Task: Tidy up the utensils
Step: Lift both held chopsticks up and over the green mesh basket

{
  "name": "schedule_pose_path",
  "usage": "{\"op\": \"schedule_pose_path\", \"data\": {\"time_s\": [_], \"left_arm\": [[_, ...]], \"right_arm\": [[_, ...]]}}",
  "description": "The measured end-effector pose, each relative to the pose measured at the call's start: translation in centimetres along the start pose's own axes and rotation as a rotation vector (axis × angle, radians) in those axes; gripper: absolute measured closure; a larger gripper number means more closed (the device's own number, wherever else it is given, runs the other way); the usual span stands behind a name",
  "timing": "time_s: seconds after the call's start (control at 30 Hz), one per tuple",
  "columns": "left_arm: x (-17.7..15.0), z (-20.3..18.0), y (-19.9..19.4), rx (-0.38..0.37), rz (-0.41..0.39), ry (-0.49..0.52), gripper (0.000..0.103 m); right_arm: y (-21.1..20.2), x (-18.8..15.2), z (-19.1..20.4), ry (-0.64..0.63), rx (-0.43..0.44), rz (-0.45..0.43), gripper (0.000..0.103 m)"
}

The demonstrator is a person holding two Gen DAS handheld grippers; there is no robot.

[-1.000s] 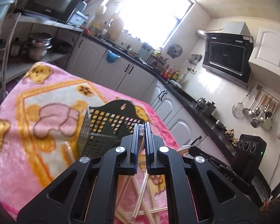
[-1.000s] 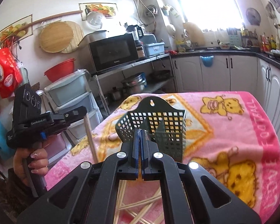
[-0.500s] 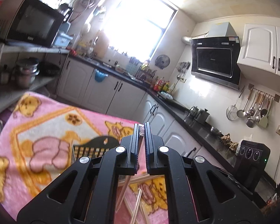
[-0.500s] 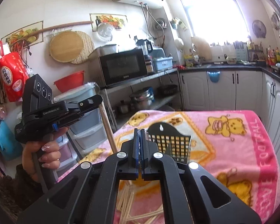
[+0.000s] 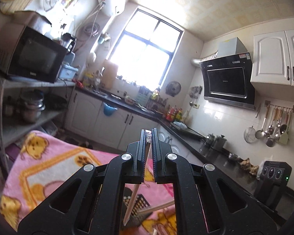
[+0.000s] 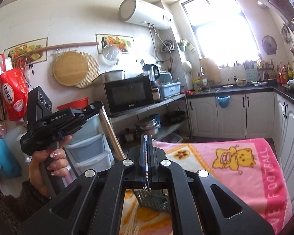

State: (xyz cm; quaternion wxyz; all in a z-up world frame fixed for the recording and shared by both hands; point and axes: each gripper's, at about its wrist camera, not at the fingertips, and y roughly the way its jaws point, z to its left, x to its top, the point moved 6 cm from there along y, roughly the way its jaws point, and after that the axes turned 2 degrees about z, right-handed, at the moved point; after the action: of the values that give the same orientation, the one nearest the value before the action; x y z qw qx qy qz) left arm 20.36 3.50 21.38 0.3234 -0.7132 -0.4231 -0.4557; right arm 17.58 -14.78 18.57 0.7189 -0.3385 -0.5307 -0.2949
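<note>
My left gripper (image 5: 149, 133) is shut on a wooden chopstick (image 5: 134, 193), which hangs down between the fingers with its tip over the dark green mesh basket (image 5: 140, 202). In the right wrist view a hand holds the left gripper (image 6: 99, 105) up at the left, the chopstick (image 6: 111, 135) slanting down from it. My right gripper (image 6: 147, 137) is shut, and I see nothing held in it. It hovers above the basket (image 6: 152, 199). Several loose chopsticks (image 6: 133, 221) lie on the pink blanket (image 6: 235, 172) in front of the basket.
The pink bear-print blanket (image 5: 54, 166) covers the table. A metal shelf with a microwave (image 6: 129, 94) and pots stands beyond the table's far edge, plastic drawers (image 6: 88, 146) to the left. White cabinets (image 6: 235, 113) and a dark counter run along the walls.
Both grippers have risen and tipped upward, so the basket and blanket have dropped to the bottom of both views. The left gripper still holds its chopstick.
</note>
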Motion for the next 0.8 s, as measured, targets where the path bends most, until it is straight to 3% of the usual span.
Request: {"op": "schedule_pose_path", "data": {"time_s": [0.3,0.8], "left_arm": [[-0.7,2.3,2.1,0.102,-0.006,0.024,0.1],[-6.0,6.0,6.5,0.178,0.135,0.014,0.1]], "right_arm": [[1.8,0.0,-1.8,0.023,-0.037,0.012,0.102],[4.8,-3.1,-3.1,0.092,-0.036,0.082,0.102]]}}
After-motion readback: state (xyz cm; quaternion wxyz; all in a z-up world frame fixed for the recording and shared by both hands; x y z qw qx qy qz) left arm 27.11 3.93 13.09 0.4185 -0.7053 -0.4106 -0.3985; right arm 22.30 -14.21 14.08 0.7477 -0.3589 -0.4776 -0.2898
